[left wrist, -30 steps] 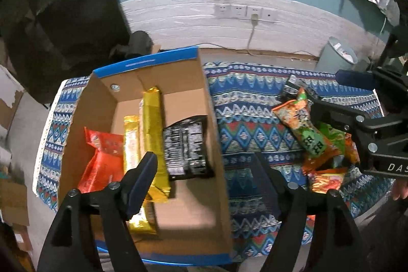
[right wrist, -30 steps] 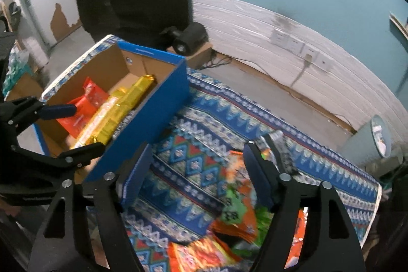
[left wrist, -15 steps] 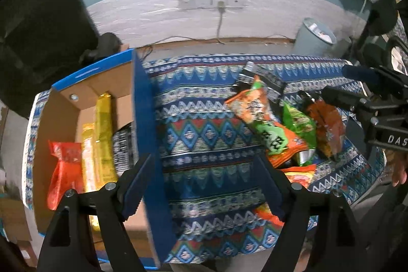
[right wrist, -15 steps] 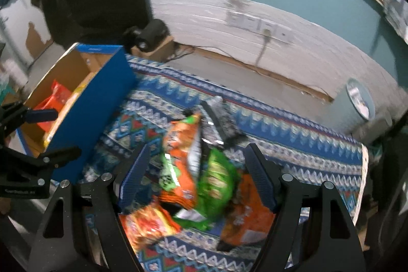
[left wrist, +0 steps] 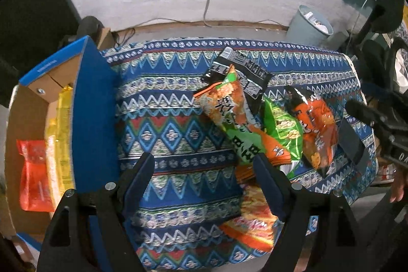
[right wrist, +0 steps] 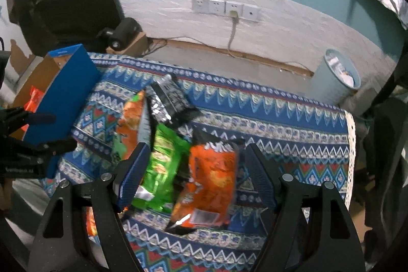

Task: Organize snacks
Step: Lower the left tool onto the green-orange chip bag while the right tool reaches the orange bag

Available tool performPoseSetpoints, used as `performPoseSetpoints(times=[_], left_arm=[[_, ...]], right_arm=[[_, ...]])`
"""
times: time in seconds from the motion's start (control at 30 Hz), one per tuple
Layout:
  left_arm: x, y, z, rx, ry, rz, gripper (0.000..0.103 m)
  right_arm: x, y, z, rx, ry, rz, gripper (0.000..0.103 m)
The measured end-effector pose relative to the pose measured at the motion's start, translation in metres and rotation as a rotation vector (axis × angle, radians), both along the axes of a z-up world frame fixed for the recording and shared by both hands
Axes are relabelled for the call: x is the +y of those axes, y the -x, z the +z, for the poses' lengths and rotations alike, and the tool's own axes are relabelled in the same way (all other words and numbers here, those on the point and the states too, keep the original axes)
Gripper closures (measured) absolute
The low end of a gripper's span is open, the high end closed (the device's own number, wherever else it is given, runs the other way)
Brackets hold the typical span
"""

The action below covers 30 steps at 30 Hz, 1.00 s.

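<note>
Glossy foil snack bags [right wrist: 163,165], matt woven tablecloth [left wrist: 178,103], cardboard box [left wrist: 94,119]

Bare patterned blue tablecloth [left wrist: 173,129] lies open between the tall blue cardboard box wall [left wrist: 94,119] on the left and the heaped crinkly snack bags [left wrist: 255,124] on the right.

A table under a blue patterned cloth [left wrist: 176,134] carries everything. A blue cardboard box [left wrist: 94,119] sits at its left. Overlapping snack bags [right wrist: 163,165] lie toward the right.
</note>
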State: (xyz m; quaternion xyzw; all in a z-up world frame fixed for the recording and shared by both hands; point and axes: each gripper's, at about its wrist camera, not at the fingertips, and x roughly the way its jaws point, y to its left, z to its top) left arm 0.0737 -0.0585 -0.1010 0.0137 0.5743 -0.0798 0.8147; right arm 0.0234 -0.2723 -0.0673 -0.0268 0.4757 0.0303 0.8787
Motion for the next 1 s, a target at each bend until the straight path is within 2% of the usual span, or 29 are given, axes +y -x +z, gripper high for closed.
performPoseSetpoints(times=[0.13,0.4,0.67,0.83,0.9,0.93,0.97,1.0], left_arm=[[-0.009,-0.011,-0.012,0.033,0.039,0.015,0.022],[-0.020,-0.038,-0.048,0.096,0.066,0.051,0.022],[-0.018,-0.054,-0.075,0.162,0.170,0.117,0.022],[-0.031,-0.057,-0.087,0.182,0.164,0.053,0.023],[-0.037,-0.056,-0.090,0.181,0.140,0.007,0.040],[-0.039,-0.055,-0.091,0.179,0.138,-0.017,0.045],[-0.041,-0.053,-0.090,0.177,0.140,-0.033,0.050],[-0.041,-0.052,-0.089,0.177,0.130,-0.040,0.056]], right_arm=[[-0.011,-0.002,-0.014,0.033,-0.002,-0.017,0.026],[-0.029,-0.006,-0.048,0.111,-0.009,-0.042,0.026],[-0.035,-0.014,-0.085,0.210,-0.083,-0.060,0.026],[-0.028,-0.019,-0.104,0.251,-0.061,-0.039,0.026],[-0.027,-0.020,-0.110,0.263,-0.043,-0.035,0.026],[-0.026,-0.021,-0.112,0.267,-0.037,-0.032,0.029],[-0.026,-0.021,-0.113,0.266,-0.038,-0.030,0.034],[-0.026,-0.021,-0.114,0.264,-0.045,-0.026,0.045]])
